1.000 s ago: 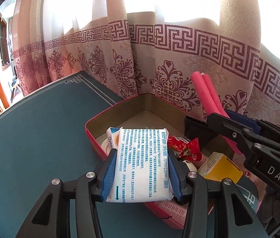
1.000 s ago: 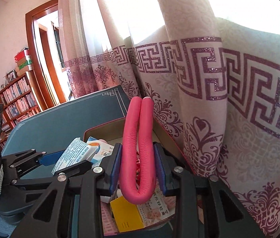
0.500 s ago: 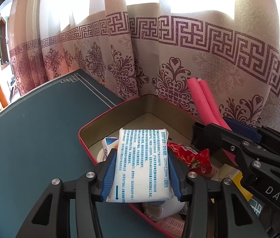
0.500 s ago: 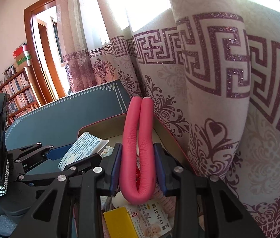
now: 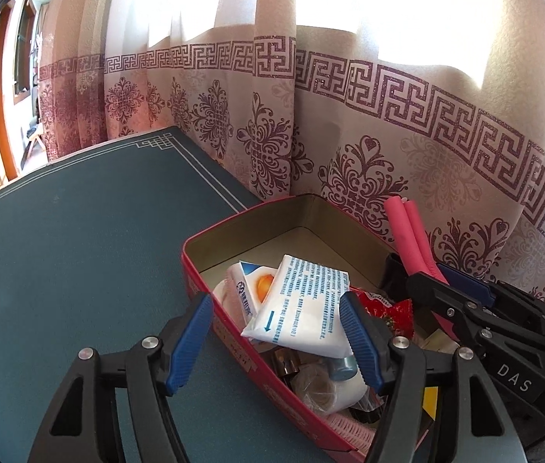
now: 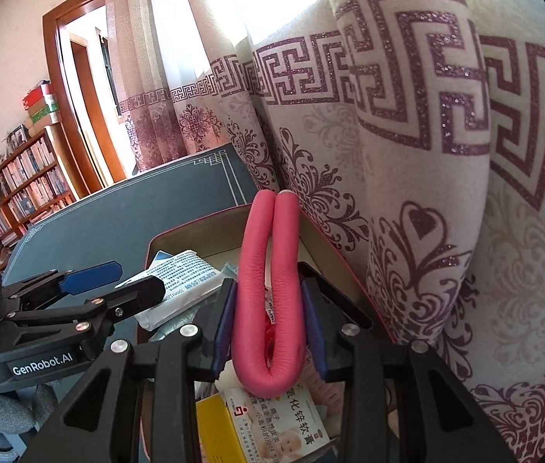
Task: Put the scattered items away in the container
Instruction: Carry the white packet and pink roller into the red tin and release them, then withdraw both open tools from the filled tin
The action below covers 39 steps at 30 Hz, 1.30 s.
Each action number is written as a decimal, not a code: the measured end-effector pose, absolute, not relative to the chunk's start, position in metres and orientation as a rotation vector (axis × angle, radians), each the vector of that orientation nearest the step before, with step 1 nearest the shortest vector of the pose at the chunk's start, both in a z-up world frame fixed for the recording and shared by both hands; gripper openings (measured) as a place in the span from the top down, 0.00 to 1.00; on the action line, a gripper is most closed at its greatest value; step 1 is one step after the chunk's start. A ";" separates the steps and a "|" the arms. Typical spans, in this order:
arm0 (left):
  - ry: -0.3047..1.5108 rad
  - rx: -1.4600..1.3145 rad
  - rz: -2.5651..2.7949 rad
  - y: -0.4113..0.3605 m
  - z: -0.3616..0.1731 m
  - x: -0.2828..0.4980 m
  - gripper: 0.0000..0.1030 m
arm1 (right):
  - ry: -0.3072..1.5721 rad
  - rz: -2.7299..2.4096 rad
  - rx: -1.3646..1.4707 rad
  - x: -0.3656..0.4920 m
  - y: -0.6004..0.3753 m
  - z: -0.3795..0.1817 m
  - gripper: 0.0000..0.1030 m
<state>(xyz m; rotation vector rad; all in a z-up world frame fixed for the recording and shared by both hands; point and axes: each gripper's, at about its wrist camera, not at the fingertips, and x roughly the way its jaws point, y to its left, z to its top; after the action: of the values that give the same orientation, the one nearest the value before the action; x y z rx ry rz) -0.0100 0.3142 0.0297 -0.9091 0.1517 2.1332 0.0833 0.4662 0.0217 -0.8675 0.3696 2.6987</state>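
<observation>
The red tin (image 5: 195,241) stands on the dark green table (image 5: 79,250), partly filled. My left gripper (image 5: 274,300) hovers over the tin's near wall with its jaws opening. The white packet with blue print (image 5: 303,308) lies tilted on the pile inside, free of the left pad, its corner near the right pad. My right gripper (image 6: 267,286) holds a pink foam roller (image 6: 268,270) bent into a U, ends pointing up over the tin (image 6: 195,223). Its jaws are easing open, but both pads still touch the roller. In the right wrist view the left gripper (image 6: 141,277) sits beside the packet (image 6: 183,274).
Inside the tin lie an orange-and-white pouch (image 5: 251,289), a red snack wrapper (image 5: 397,308), a yellow box (image 6: 216,428) and small round things. A patterned curtain (image 5: 349,135) hangs right behind the tin. A bookshelf (image 6: 29,189) and a doorway stand far left.
The left jaws have spread and the white packet has dropped from between them onto the pile in the tin, turning askew. The right gripper keeps the pink roller over the tin.
</observation>
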 end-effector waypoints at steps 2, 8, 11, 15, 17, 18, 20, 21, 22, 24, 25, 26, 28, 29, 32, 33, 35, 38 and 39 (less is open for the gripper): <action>0.144 -0.907 2.160 0.306 0.031 -0.010 0.33 | 0.381 2.709 -0.879 0.080 0.464 0.022 0.63; 0.127 -0.914 2.174 0.286 0.032 -0.005 0.32 | 0.406 2.734 -0.904 0.075 0.457 0.021 0.63; 0.137 -0.906 2.158 0.283 0.033 0.002 0.24 | 0.390 2.742 -0.896 0.079 0.453 0.024 0.63; 0.142 -0.882 2.144 0.280 0.037 0.016 0.24 | 0.335 2.730 -0.895 0.100 0.448 0.027 0.44; 0.135 -0.872 2.145 0.278 0.039 0.022 0.24 | 0.305 2.717 -0.906 0.114 0.445 0.026 0.41; 0.136 -0.870 2.154 0.278 0.039 0.026 0.20 | 0.291 2.713 -0.915 0.122 0.443 0.025 0.40; 0.142 -0.860 2.185 0.278 0.041 0.033 0.06 | 0.260 2.714 -0.933 0.134 0.436 0.023 0.39; 0.143 -0.841 2.202 0.277 0.042 0.037 0.03 | 0.246 2.717 -0.941 0.140 0.433 0.022 0.37; 0.147 -0.819 2.220 0.277 0.044 0.042 0.03 | 0.234 2.720 -0.948 0.145 0.429 0.022 0.32; 0.176 -0.787 2.269 0.277 0.047 0.050 0.03 | 0.224 2.724 -0.960 0.153 0.423 0.019 0.25; 0.196 -0.778 2.300 0.277 0.049 0.054 0.02 | 0.223 2.723 -0.962 0.156 0.422 0.018 0.24; 0.210 -0.770 2.325 0.277 0.049 0.057 0.01 | 0.224 2.721 -0.966 0.159 0.421 0.016 0.24; 0.218 -0.769 2.342 0.277 0.050 0.063 0.01 | 0.232 2.712 -0.974 0.163 0.421 0.014 0.23; 0.214 -0.773 2.343 0.276 0.050 0.065 0.01 | 0.237 2.704 -0.979 0.165 0.421 0.012 0.23; 0.201 -0.806 2.356 0.276 0.047 0.071 0.01 | 0.247 2.682 -0.998 0.170 0.421 0.008 0.23; 0.206 -0.822 2.363 0.277 0.045 0.073 0.01 | 0.247 2.677 -1.004 0.173 0.421 0.007 0.23; 0.224 -0.840 2.367 0.279 0.043 0.077 0.01 | 0.249 2.673 -1.011 0.178 0.419 0.005 0.23; 0.231 -0.850 2.347 0.282 0.042 0.082 0.01 | 0.252 2.673 -1.020 0.182 0.416 0.001 0.22; 0.228 -0.857 2.341 0.282 0.041 0.083 0.01 | 0.253 2.673 -1.020 0.182 0.416 0.001 0.22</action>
<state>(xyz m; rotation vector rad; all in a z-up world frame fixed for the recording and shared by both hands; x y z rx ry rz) 0.0834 0.2821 0.0414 -0.8568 0.2284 2.3409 0.1822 0.4155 0.0009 -1.0205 0.2528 2.6734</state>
